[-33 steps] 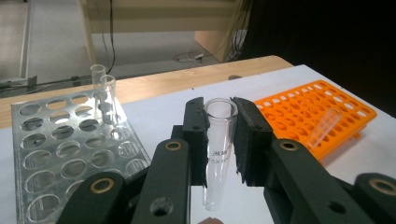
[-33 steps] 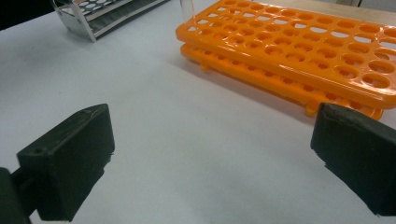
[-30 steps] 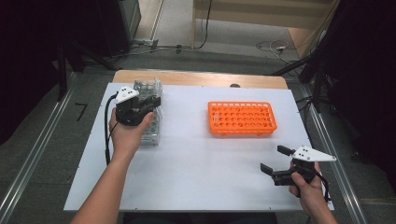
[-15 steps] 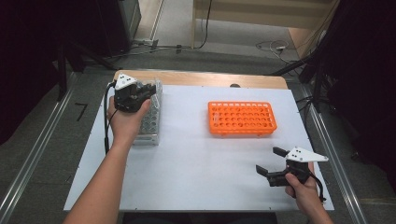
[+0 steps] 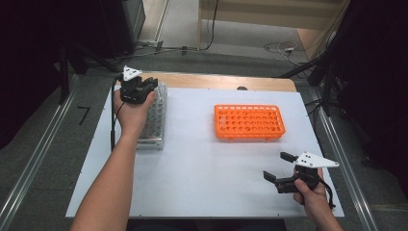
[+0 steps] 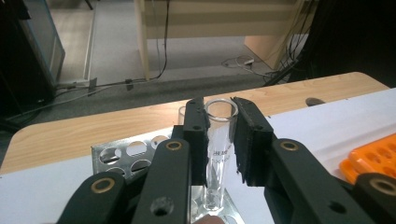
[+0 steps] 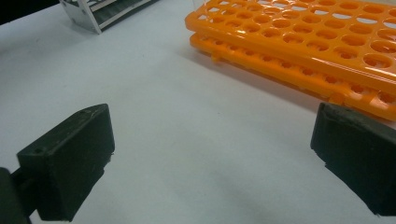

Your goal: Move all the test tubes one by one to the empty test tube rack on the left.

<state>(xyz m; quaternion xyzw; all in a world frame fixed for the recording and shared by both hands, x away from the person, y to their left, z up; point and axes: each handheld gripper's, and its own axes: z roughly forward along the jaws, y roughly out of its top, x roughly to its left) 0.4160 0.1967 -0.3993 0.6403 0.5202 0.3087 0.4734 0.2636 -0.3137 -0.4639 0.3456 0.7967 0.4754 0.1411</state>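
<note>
A clear glass test tube [image 6: 219, 140] stands upright between the two black pads of my left gripper [image 6: 219, 112], which is shut on it just below the rim. Its lower end reaches down to the metal test tube rack [image 6: 121, 154]. In the high view the left gripper [image 5: 144, 86] is over the far end of that metal rack [image 5: 153, 126] at the table's left. An orange tube rack [image 5: 248, 122] lies right of the middle. My right gripper [image 5: 278, 166] rests near the front right edge, open and holding nothing, and its own view faces the orange rack [image 7: 303, 42].
The white table top [image 5: 202, 168] has a bare wooden strip [image 5: 216, 82] along its far edge. Beyond it are the floor, cables and dark furniture. A second tube mouth [image 6: 181, 112] shows just behind the left pad.
My left hand has slid from the middle of the metal rack towards its far end, jaws unchanged. The right gripper has stayed where it was.
</note>
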